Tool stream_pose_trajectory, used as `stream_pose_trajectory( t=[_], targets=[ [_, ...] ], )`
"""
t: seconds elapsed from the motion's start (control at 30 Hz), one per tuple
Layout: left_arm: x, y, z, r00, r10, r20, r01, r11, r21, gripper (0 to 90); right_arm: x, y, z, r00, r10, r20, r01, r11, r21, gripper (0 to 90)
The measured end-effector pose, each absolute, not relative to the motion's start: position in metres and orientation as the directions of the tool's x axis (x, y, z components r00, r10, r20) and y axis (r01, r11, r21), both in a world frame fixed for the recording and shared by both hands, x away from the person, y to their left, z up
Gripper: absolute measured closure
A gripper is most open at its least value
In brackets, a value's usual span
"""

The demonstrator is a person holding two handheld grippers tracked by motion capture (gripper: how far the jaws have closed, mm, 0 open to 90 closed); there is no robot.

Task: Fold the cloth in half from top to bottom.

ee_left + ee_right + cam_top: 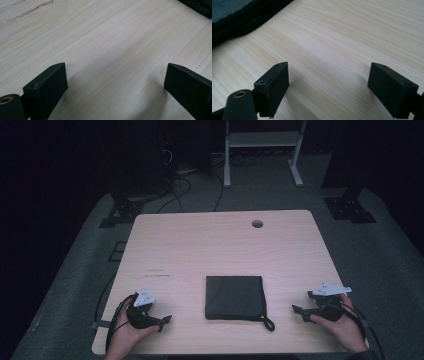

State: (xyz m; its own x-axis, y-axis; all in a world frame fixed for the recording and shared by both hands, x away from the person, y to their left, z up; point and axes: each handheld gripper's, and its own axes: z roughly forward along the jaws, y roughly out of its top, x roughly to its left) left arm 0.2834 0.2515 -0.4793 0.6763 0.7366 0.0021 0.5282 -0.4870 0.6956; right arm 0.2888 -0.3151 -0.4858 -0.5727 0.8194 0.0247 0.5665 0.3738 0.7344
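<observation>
Left hand-held gripper (162, 322): we see it lower left of the high view, low over the bench, jaws apart with nothing between them, tips pointing right toward the cloth.
Left hand (131, 330): wrapped round the body of that hand-held gripper, forearm coming in from the bottom edge.
Right hand-held gripper (298, 312): lower right of the high view, jaws apart with nothing between them, tips pointing left toward the cloth.
Right hand (342, 322): on its body at the lower right; grey plate on top, cable trailing off right.
Left gripper view: we see both black jaws standing wide at the bottom, bare wood between them; one dark corner of the cloth (200, 7) in the upper right, well apart from the jaws.
Right gripper view: jaws wide at the bottom, bare wood between; cloth edge (249, 18) in the upper left, with a thin yellow mark on the hem, not touching the jaws.
Cloth (234, 296): dark, folded square, lying flat at lower centre of the bench, between the two hand-held grippers, touched by neither.
Loop (269, 323): black cord loop at the cloth's lower right corner, lying on the wood.
Bench (220, 245): light wood; round hole (257, 224) near the far edge, upper centre right.
</observation>
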Motion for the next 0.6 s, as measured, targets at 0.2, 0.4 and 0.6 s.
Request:
stream_pose_trajectory(
  t=[0.2,0.4,0.6],
  targets=[
    [0.2812,0.2529,-0.4839,0.69,0.723,0.014,0.499,-0.49,0.715,0.0,0.2872,-0.315,-0.487,-0.577,0.816,0.011,0.559,0.386,0.734,12.7],
    [0.2812,0.2529,-0.484,0.69,0.723,0.014,0.499,-0.489,0.715,0.0,0.2873,-0.315,-0.487,-0.578,0.816,0.011,0.559,0.386,0.734,12.7],
    [0.2812,0.2529,-0.484,0.69,0.723,0.014,0.498,-0.489,0.716,0.0,0.2872,-0.315,-0.487,-0.578,0.816,0.01,0.559,0.387,0.733,12.7]
  ],
)
